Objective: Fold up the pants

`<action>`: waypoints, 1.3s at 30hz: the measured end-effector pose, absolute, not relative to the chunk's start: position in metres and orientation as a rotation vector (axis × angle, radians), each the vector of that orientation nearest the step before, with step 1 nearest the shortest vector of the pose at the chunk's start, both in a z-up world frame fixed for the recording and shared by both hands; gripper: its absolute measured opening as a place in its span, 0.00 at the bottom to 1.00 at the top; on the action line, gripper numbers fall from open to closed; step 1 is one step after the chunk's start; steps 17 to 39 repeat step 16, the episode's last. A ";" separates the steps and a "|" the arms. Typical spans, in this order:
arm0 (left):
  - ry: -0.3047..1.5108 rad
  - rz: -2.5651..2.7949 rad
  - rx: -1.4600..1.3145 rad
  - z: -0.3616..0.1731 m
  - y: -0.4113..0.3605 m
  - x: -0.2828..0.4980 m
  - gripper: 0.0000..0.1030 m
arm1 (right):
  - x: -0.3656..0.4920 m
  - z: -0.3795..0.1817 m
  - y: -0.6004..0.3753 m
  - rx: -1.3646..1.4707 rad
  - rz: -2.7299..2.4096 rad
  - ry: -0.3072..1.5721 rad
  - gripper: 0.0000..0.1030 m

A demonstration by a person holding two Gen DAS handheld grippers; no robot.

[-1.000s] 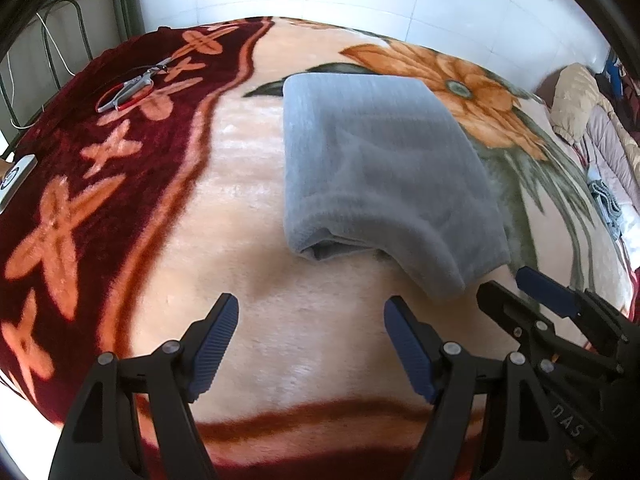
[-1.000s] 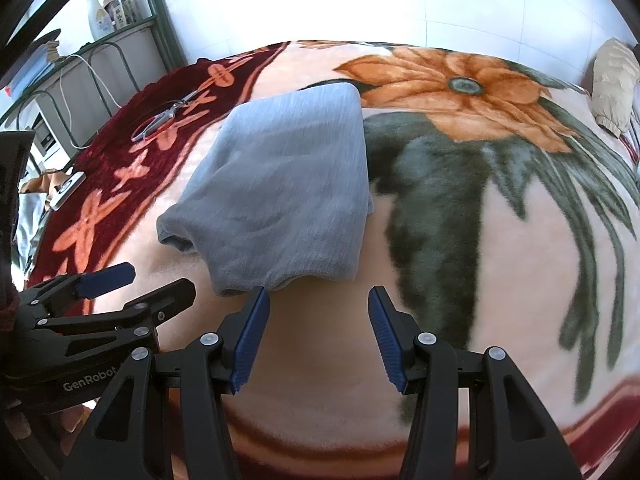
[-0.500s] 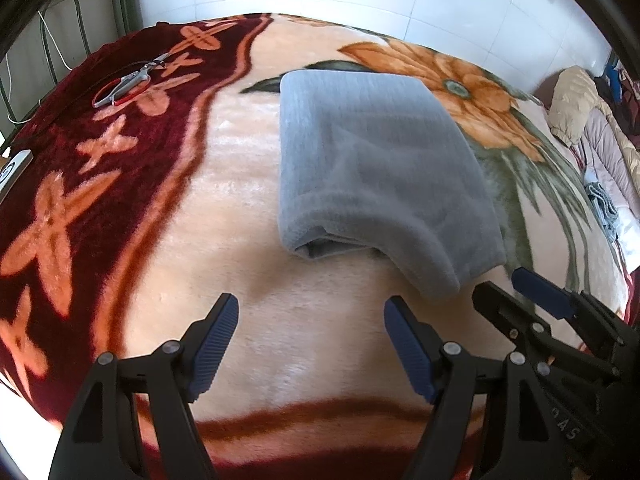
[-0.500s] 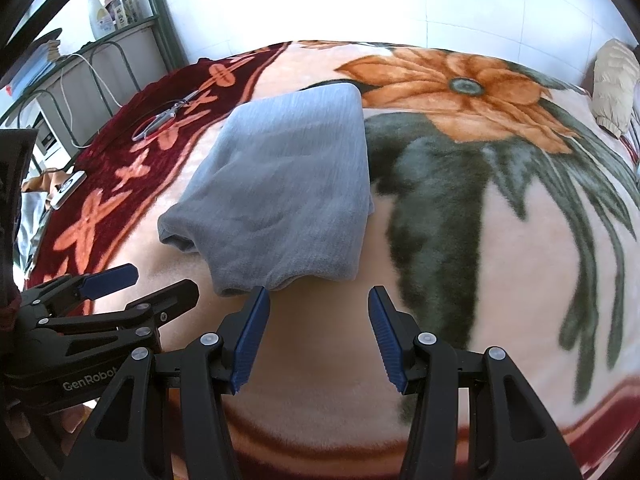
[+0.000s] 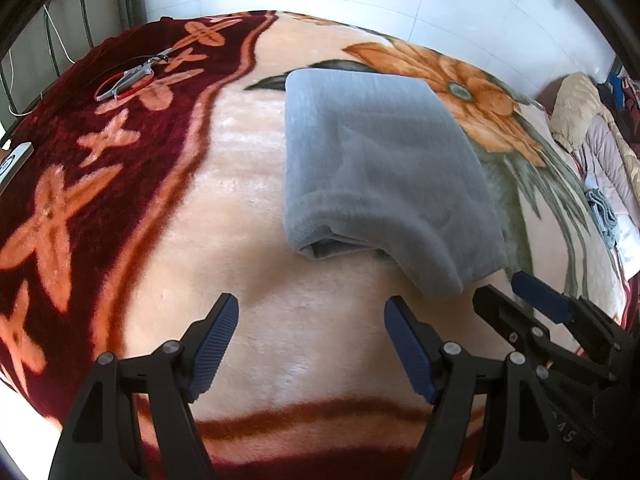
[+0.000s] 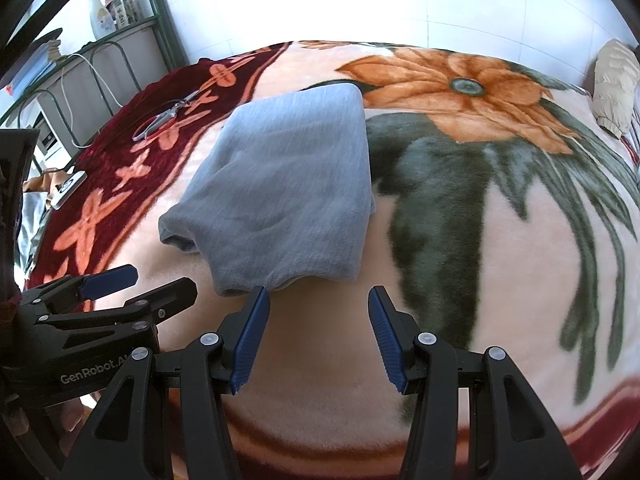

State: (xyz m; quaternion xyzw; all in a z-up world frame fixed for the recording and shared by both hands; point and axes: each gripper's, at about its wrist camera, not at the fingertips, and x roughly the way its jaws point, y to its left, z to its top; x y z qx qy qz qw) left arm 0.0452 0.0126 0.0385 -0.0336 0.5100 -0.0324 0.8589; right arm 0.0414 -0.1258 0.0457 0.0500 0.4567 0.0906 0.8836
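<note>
In the left wrist view, a pair of scissors point(image 5: 132, 74) is lying at the upper left of the frame on the dark red border of the blanket point(image 5: 248, 184) covering the bed. At the far left edge, a small white device point(image 5: 14, 162) is sitting on the same border. The left tool point(image 5: 310, 338) is occupying the lower centre, its blue pads standing wide apart with nothing between them, only bare peach blanket showing in the gap. The pants point(image 5: 380, 168) (grey, folded into a thick rectangular stack) are lying in the centre of the frame, above the tool and clear of its pads. At the lower right, the right tool point(image 5: 516, 292) is entering the frame just below the stack's near right corner. Piled clothing point(image 5: 580, 112) is showing at the far right edge.

In the right wrist view, a shelf point(image 6: 100, 32) holding bottles is standing at the upper left, and the left tool point(image 6: 132, 284) is reaching in at the lower left. The pants point(image 6: 292, 184) are lying left of centre, beside the orange flower print. The right tool point(image 6: 318, 330) is sitting at the lower centre, pads moderately apart and holding nothing, its left pad tip just below the stack's near edge.
</note>
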 end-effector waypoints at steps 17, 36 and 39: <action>1.097 -0.077 -0.085 0.037 0.015 0.048 0.77 | 0.041 0.047 -0.125 0.106 0.192 0.944 0.51; 1.097 -0.077 -0.085 0.037 0.015 0.048 0.77 | 0.041 0.047 -0.125 0.106 0.192 0.944 0.51; 1.097 -0.077 -0.085 0.037 0.015 0.048 0.77 | 0.041 0.047 -0.125 0.106 0.192 0.944 0.51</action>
